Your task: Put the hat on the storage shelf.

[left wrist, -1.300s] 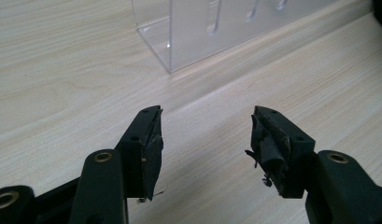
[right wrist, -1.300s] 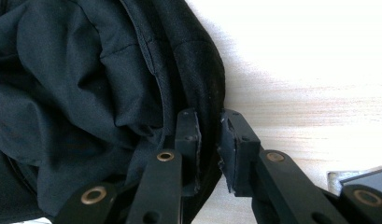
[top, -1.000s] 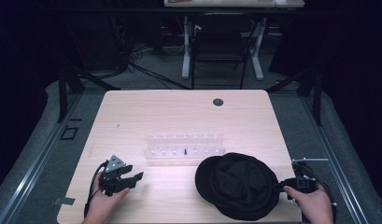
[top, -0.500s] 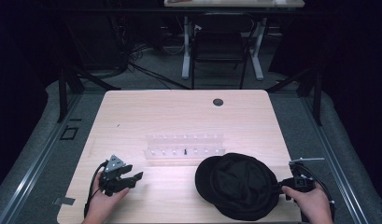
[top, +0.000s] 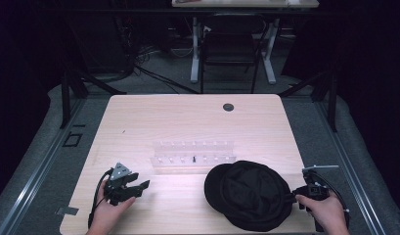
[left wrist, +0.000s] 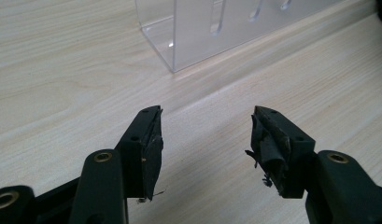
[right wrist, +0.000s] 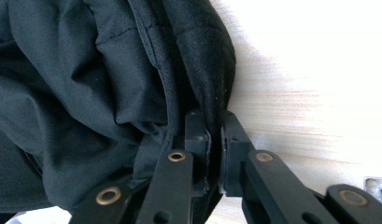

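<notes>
Right tool (right wrist: 215, 140) just closed on black hat (top: 249, 200).

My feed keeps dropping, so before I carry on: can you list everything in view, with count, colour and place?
Soft black fabric cap: one, black, near right part of the table, its edge pinched in the right gripper.
Clear plastic rack: one, transparent, mid-table, beyond the cap.
Pale wooden table: one, light wood, centre.
Round dark hole: one, in the far part of the tabletop.
Dark chair: one, on the floor beyond the table.
Left gripper: one, black, near left, jaws open, nothing between them.
Right gripper: one, black, near right, jaws have just been closing, now shut on the cap's edge.
</notes>
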A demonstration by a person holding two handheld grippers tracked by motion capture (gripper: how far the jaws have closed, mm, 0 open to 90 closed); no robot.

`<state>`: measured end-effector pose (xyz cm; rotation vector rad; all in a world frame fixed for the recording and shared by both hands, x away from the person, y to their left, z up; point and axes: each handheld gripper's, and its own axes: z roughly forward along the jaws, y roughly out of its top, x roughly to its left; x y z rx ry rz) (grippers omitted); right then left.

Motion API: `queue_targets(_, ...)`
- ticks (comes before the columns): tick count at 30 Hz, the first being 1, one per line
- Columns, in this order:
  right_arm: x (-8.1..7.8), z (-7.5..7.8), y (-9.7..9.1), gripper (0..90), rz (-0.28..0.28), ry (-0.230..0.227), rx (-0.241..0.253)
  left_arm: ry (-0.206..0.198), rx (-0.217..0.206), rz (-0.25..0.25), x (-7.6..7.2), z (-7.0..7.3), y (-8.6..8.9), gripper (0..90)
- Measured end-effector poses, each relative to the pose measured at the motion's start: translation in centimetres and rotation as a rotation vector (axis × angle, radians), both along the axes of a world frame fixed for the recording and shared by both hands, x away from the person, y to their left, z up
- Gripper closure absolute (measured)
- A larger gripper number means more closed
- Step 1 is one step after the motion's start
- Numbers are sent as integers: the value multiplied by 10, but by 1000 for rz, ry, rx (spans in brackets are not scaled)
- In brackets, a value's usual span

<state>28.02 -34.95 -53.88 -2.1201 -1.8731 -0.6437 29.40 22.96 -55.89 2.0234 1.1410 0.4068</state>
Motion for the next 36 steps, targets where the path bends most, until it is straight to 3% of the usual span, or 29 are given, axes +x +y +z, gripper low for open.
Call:
queue_targets(14,1,5,-4,875,-2,4,42,0,0,3,0,0,0,435)
queue_targets(16,1,6,-5,876,9,14,58,-1,0,3,0,0,0,435)
queue_targets(18,1,12,-7,876,13,36,43,-1,0,3,0,0,0,435)
queue_targets(19,1,14,-9,876,9,46,92,-1,-1,4,0,0,0,435)
queue_targets(22,0,18,-9,876,1,21,102,-1,0,5,0,0,0,435)
queue_targets(24,0,21,-8,876,2,-1,81,-1,2,3,0,0,0,435)
queue_targets(25,0,24,-8,876,14,5,42,-1,2,3,0,0,0,435)
queue_targets(27,0,27,-5,877,17,-9,65,-1,3,4,0,0,0,435)
queue_targets(28,0,31,-4,877,22,0,24,-1,3,4,0,0,0,436)
queue_targets(29,0,33,-3,877,25,-3,19,-1,3,4,0,0,0,435)
queue_targets(30,0,34,-1,877,19,-16,45,0,3,5,0,0,0,435)
queue_targets(32,1,39,1,877,35,-12,25,-1,4,4,0,0,0,436)
queue_targets(34,1,42,7,877,3,-14,11,-1,6,3,0,0,0,435)
queue_targets(35,3,45,5,876,46,-10,-1,-1,6,3,0,0,0,436)
queue_targets(36,3,47,6,876,51,-5,1,-1,7,4,0,0,0,435)
